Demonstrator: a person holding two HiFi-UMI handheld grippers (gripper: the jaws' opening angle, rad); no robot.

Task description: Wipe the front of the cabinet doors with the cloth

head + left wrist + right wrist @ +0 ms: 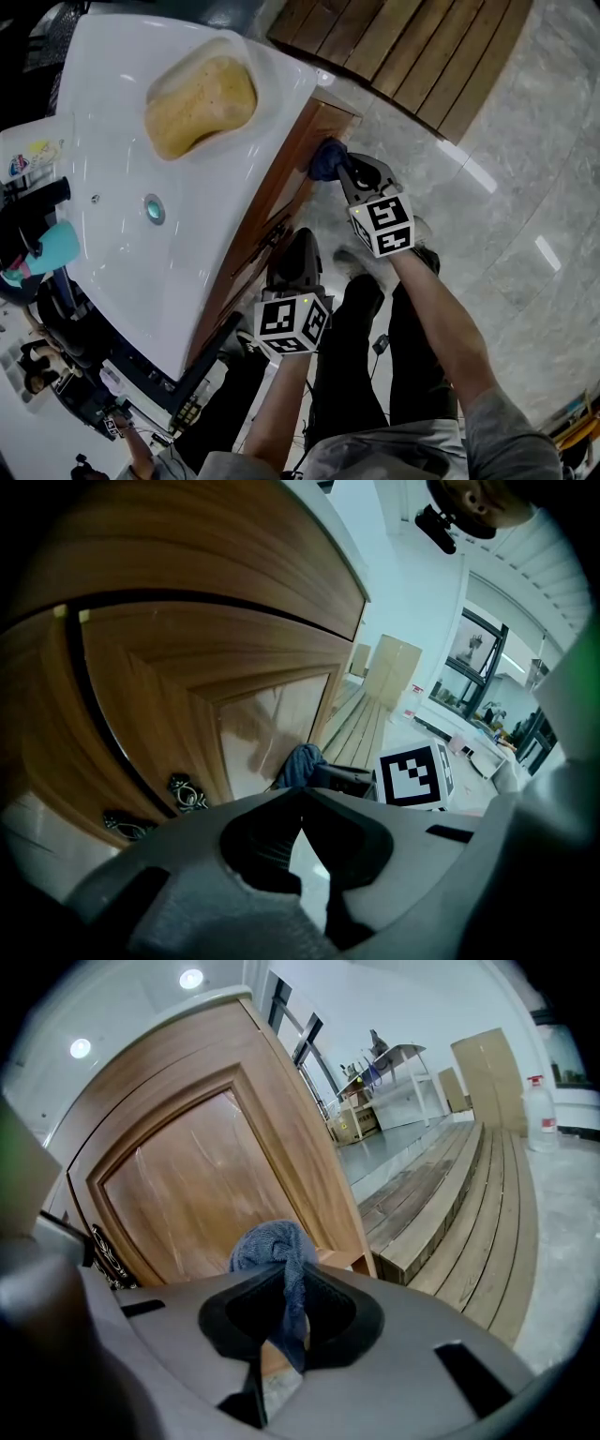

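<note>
The main risk, as I judge it, is that the cloth (272,1246) slips out. The right gripper (284,1335) pinches only a thin fold of it, and the bunch stands free ahead of the jaws. Friction against the wood during a stroke may drag this fold loose. If the bunch shifts to one side, the hard jaw tips could also scrape the door (197,1194). A smaller risk is that the left gripper (302,850) knocks the handles (187,794), which lie close to it at 9 o'clock in its own view.

The right gripper's jaws are closed tight on the cloth, with nothing but the blue fabric between them. In the head view the cloth (326,159) sits at 11 o'clock from this gripper's marker cube, and it seems to press on the door front (281,202) just below the sink (122,141) edge. In the right gripper view it lies at the lower right corner of the door panel.

The left gripper (298,246), at 7 o'clock from the right one, has its jaws together at the tips and carries nothing. It hangs near the door and I cannot tell if it touches.
</note>
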